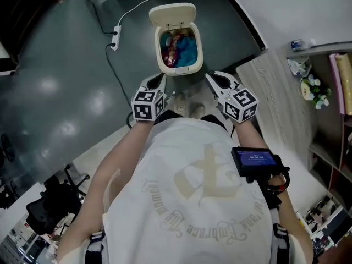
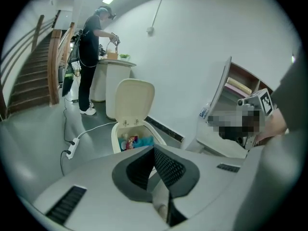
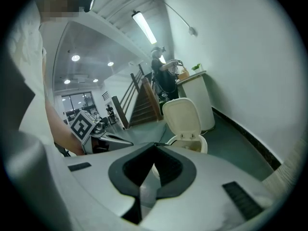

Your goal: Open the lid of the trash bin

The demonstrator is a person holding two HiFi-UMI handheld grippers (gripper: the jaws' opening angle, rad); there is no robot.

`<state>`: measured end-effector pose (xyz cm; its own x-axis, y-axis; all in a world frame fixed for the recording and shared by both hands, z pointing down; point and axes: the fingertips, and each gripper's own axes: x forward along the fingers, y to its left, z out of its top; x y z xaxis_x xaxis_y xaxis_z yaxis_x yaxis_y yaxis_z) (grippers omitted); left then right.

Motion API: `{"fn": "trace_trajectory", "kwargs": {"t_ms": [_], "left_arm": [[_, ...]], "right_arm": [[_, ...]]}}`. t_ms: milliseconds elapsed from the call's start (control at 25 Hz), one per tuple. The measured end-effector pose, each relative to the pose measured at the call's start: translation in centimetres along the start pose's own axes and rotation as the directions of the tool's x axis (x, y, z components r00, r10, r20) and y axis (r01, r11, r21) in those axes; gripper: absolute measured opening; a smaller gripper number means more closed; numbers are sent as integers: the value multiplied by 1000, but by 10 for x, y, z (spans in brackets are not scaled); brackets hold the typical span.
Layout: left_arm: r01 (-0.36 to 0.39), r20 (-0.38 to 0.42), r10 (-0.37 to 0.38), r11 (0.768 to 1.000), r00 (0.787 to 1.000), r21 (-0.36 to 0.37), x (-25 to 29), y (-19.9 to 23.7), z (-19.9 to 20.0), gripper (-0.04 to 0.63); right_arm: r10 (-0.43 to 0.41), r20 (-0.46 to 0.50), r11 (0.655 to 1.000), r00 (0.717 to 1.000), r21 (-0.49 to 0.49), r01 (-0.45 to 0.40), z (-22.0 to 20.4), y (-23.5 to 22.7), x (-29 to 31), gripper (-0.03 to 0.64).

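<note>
The cream plastic trash bin (image 1: 163, 65) stands on the grey floor (image 1: 60, 59) with its lid (image 1: 173, 14) already upright. The left claw (image 1: 158, 79) and right claw (image 1: 212, 79) are held closed, empty and well apart from it, apparently because nothing remains to be lifted.

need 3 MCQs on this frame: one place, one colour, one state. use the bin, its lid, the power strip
1. In the head view, where is the power strip relative to the trash bin?
A) to its left, on the floor
B) inside it
C) on the wooden table

2. What colour is the trash bin?
A) black
B) cream
C) red

3. How is the lid?
A) shut
B) open, tipped back
C) detached, lying apart from the bin

Answers:
1 A: the strip lies on the grey floor left of the bin.
2 B: its rim and shell are cream.
3 B: the lid stands up at the hinge, and blue and red contents show inside.
</note>
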<state>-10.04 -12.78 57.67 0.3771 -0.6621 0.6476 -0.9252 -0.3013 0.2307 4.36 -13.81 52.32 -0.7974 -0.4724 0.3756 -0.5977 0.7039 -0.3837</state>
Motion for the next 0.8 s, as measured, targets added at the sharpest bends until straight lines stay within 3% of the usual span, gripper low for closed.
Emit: {"fn": "trace_trajectory", "kwargs": {"t_ms": [400, 800], "left_arm": [[11, 163, -5, 999, 987, -37, -51, -2, 24, 12], [33, 214, -19, 998, 977, -61, -79, -14, 16, 12]], "right_arm": [[81, 10, 993, 997, -83, -80, 22, 27, 2, 3], [116, 16, 988, 993, -103, -114, 20, 40, -15, 3]]}}
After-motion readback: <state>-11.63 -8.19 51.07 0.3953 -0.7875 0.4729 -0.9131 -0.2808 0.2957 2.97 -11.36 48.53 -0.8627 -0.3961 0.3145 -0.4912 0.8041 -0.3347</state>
